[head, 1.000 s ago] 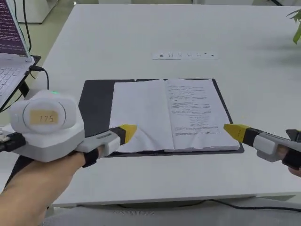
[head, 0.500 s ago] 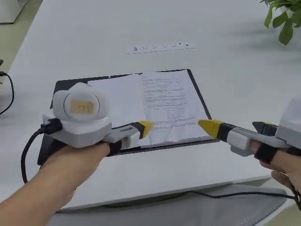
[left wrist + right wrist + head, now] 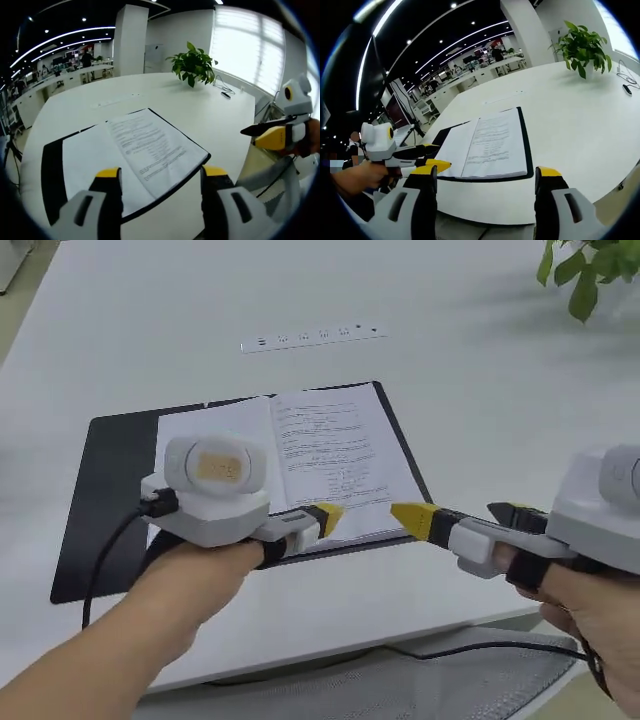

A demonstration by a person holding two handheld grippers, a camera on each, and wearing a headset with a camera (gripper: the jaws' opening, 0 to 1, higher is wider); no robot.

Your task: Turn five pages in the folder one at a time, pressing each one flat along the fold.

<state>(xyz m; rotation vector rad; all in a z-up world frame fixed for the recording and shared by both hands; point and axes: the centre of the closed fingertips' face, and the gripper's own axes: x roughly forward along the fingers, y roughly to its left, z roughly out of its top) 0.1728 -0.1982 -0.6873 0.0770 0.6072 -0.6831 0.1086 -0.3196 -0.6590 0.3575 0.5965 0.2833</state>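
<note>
Where it lies open on the white table point(image 3: 470, 380), the folder point(image 3: 320, 455) shows three bands. At its left is a bare black cover point(image 3: 110, 490), beside that a blank white page point(image 3: 215, 420), and right of the fold a page of printed text point(image 3: 340, 465). The pages lie nearly flat, with a slight rise along the fold and a thin stack edge showing at the folder's near side.

The left gripper point(image 3: 162, 172) is held over the folder's near edge, close to the fold. Its yellow-tipped jaws are spread wide and empty, and contact with the paper cannot be confirmed. The right gripper point(image 3: 487, 171) is just off the folder's near right corner, above bare table and apart from the cover. Its jaws are likewise spread with nothing between them. The two sets of yellow tips point toward each other across that corner.

A strip of sockets point(image 3: 310, 337) lies beyond the folder's far edge. A potted plant point(image 3: 590, 270) stands well beyond the folder's far right corner.
</note>
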